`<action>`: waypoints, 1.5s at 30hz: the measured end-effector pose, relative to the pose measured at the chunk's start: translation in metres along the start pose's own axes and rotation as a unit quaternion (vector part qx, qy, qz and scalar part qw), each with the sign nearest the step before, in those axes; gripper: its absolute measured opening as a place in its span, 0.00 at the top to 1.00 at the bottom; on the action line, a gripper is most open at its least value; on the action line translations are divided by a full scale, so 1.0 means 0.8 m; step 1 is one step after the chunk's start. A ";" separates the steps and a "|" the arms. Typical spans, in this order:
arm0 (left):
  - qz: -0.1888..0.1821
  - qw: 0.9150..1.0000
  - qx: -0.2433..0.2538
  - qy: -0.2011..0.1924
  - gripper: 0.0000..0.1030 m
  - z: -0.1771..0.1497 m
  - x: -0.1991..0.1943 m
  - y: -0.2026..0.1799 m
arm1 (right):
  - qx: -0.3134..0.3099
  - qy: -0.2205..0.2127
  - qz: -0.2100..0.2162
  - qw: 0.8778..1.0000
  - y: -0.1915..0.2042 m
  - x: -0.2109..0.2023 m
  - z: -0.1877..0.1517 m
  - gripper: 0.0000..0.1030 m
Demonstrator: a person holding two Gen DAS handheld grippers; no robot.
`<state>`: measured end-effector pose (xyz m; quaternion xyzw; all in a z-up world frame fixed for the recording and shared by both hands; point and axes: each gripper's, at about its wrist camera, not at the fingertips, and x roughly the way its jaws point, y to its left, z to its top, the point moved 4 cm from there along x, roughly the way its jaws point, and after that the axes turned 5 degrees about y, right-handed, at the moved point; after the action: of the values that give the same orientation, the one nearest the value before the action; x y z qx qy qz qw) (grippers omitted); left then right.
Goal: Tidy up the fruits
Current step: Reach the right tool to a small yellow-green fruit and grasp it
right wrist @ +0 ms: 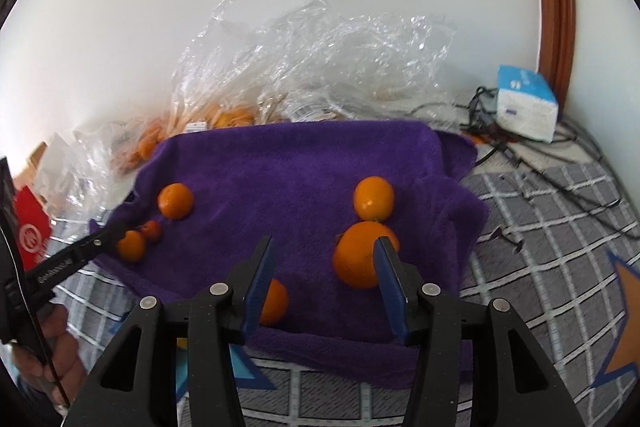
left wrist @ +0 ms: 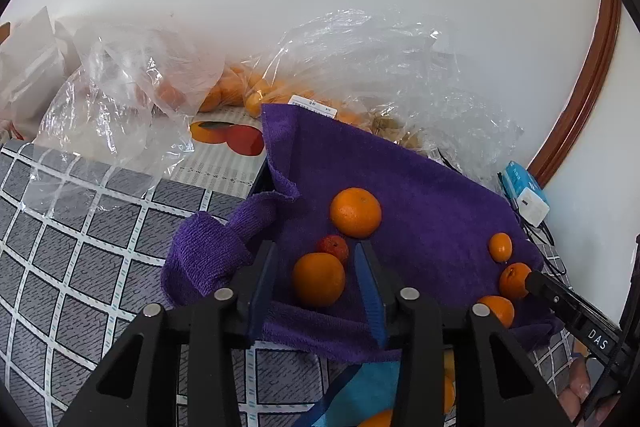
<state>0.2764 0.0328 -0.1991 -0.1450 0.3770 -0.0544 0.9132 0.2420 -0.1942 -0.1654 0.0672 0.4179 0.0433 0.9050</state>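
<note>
While purple towel spreads ahead of both your jaws, fruits lie on it. Your left gripper: jaws wide open, holding nothing, orange between them, small red fruit just beyond. Your right gripper: jaws wide open, empty, big orange touching right finger.

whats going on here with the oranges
A person holds a gripper in each hand over a purple towel strewn with oranges and one small red fruit. The left gripper is open around the near orange, not yet closed on it. The right gripper is open too, low by the big orange. More oranges sit in clear plastic bags behind the towel.
</note>
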 end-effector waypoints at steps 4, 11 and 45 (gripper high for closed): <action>0.000 1.000 -0.003 -0.014 0.59 0.004 -0.012 -0.001 | -0.006 -0.011 -0.023 1.000 0.005 -0.010 0.002 0.49; 0.029 0.998 0.035 -0.042 0.58 0.019 -0.046 -0.019 | -0.029 -0.020 -0.055 0.998 0.022 -0.052 -0.009 0.46; 0.076 0.996 -0.004 0.035 0.53 -0.094 -0.106 0.111 | -0.062 0.089 -0.001 0.994 0.119 0.018 -0.063 0.70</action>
<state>0.1624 0.1179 -0.2198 -0.1174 0.4189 0.0117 0.9003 0.2107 -0.0943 -0.1934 0.0061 0.4933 0.0743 0.8666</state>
